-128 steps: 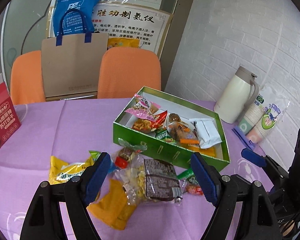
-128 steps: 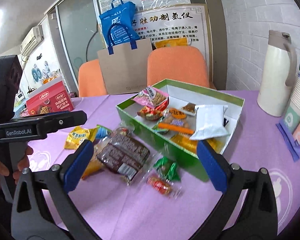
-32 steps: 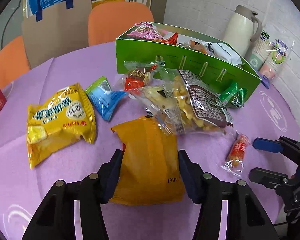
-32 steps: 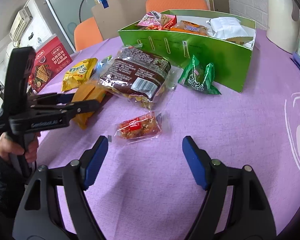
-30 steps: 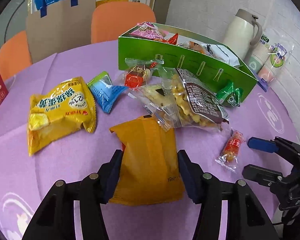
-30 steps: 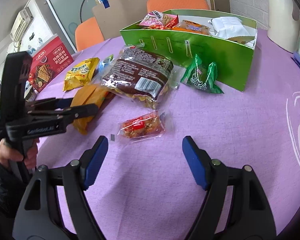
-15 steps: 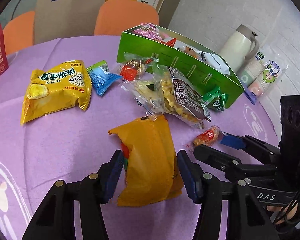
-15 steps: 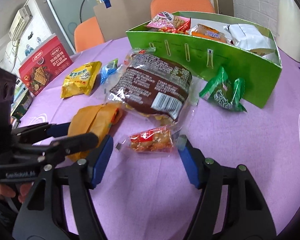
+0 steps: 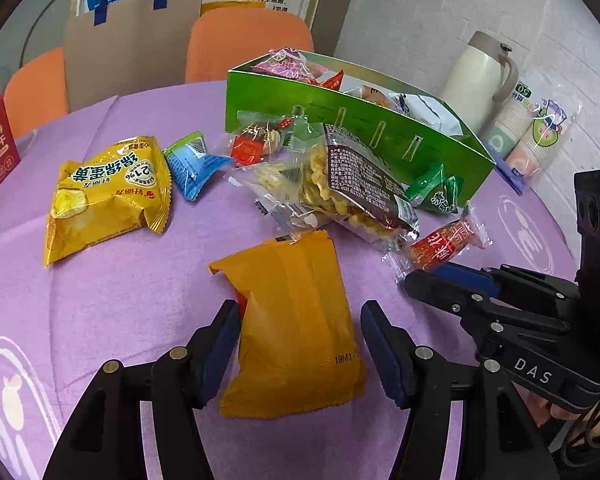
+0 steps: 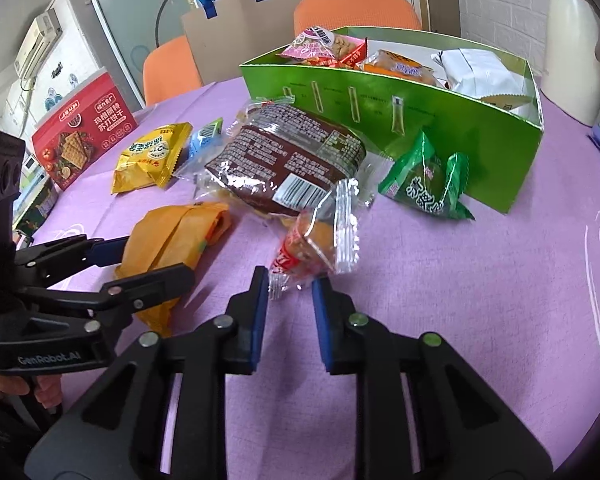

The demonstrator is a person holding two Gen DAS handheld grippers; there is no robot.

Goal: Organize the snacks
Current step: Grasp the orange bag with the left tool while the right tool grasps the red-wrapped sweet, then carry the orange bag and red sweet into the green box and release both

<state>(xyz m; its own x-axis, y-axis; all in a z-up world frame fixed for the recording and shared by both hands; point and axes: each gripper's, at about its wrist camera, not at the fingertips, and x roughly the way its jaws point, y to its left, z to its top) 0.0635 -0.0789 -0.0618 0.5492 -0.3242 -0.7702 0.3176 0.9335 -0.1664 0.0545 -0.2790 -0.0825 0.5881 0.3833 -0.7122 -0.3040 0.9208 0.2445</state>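
The bench (image 10: 480, 300) has bare purple cloth near and right of the right tool (image 10: 288, 280); the far side is crowded with packets lying against the green box (image 9: 340, 116).

The right tool's jaws have just been closing and now pinch the crinkled clear end of a small red snack (image 10: 312, 244), which is tilted up off the cloth. In the left view the same red snack (image 9: 444, 246) shows only side-on above the black fingers.

The left tool (image 9: 300, 328) has just been opening. Its blue pads straddle a puffy orange pack (image 9: 296, 328); the left pad touches it, the right stands clear.

Only the left view shows the flask (image 9: 480, 80) and cups (image 9: 528, 136) far right. Only the right view shows the red carton's (image 10: 84, 128) face and a hand (image 10: 4, 382) on the left tool's grip.

The brown bag (image 10: 288, 156) is glossy; the green packet (image 10: 428, 180) leans at the box wall.
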